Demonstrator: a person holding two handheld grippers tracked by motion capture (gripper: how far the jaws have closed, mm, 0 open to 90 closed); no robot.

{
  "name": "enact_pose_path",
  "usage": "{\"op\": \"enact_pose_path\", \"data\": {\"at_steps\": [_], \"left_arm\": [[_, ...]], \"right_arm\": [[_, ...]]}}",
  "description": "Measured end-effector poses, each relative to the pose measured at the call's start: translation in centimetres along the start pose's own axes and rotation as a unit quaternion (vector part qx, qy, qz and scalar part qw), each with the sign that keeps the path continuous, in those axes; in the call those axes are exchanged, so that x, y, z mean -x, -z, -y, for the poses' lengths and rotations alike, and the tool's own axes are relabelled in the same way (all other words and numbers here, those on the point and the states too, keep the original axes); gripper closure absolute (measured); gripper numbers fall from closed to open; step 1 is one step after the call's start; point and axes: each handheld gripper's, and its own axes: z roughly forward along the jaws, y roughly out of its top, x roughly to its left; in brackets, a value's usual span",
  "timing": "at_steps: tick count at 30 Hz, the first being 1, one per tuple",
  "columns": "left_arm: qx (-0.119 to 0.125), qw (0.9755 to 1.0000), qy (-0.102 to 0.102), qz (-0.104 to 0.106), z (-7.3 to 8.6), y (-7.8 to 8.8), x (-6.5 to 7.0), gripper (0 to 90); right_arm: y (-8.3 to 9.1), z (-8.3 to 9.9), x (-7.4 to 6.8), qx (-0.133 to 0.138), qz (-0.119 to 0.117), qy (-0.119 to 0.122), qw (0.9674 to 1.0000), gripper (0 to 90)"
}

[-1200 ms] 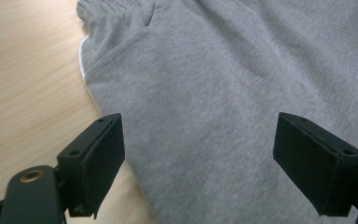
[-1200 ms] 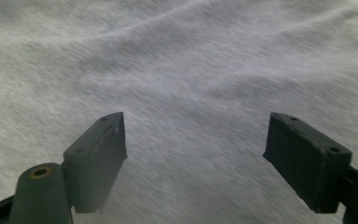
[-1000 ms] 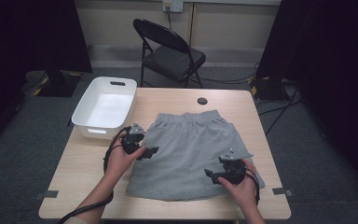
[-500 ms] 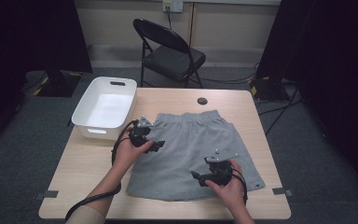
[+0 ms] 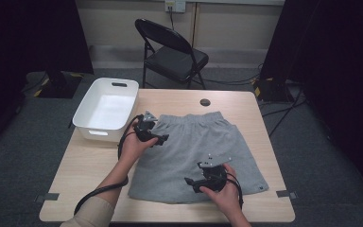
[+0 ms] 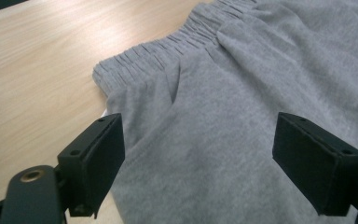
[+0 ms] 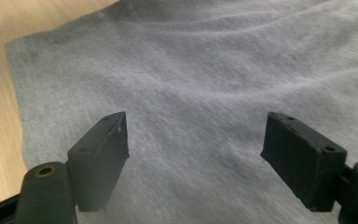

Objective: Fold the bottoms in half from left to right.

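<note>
1. On table (image 5: 99, 161), grey shorts (image 5: 194, 146) lay flat, waistband toward far edge, beside white bin (image 5: 105, 109).
2. L gripper (image 5: 163, 140) hovered over shorts' waistband corner w/ jaws spread wide, nothing between pads.
3. R gripper (image 5: 189, 182) hovered over shorts' near hem area; jaws spread wide, nothing pinched.
4. Black cap (image 5: 205, 102) sat near far edge, apart from shorts.

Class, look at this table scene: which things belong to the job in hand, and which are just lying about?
Part of the job: grey shorts; left gripper, open over the waistband; right gripper, open over the lower half.

Lying about: white bin; small black disc; folding chair behind the table.
</note>
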Motion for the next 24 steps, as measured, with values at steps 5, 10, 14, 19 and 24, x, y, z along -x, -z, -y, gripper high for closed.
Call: {"op": "enact_pose_path", "data": {"at_steps": [5,10,14,19,24], "left_arm": [[-0.006,0.9999,0.004,-0.014,0.2,-0.8,-0.3,20.2],[-0.012,0.9994,0.003,-0.032,0.6,-1.3,-0.5,24.8],[-0.015,0.9994,0.002,-0.032,0.7,-1.6,-0.2,26.0],[-0.016,0.9992,0.008,-0.036,0.9,-1.9,-0.2,26.0],[-0.017,0.9993,0.006,-0.032,1.5,-1.3,0.1,26.1]], "right_arm": [[-0.5,-0.2,-0.8,-0.003,-0.009,0.016,0.9998,22.8],[-1.0,-0.3,-1.5,-0.007,-0.016,0.027,0.9995,24.0],[-1.1,-0.2,-1.5,-0.013,-0.014,0.032,0.9993,24.3],[-1.2,0.3,-0.9,-0.019,-0.005,0.024,0.9995,24.6],[-0.1,0.6,0.5,-0.016,0.011,0.014,0.9997,25.9]]}}
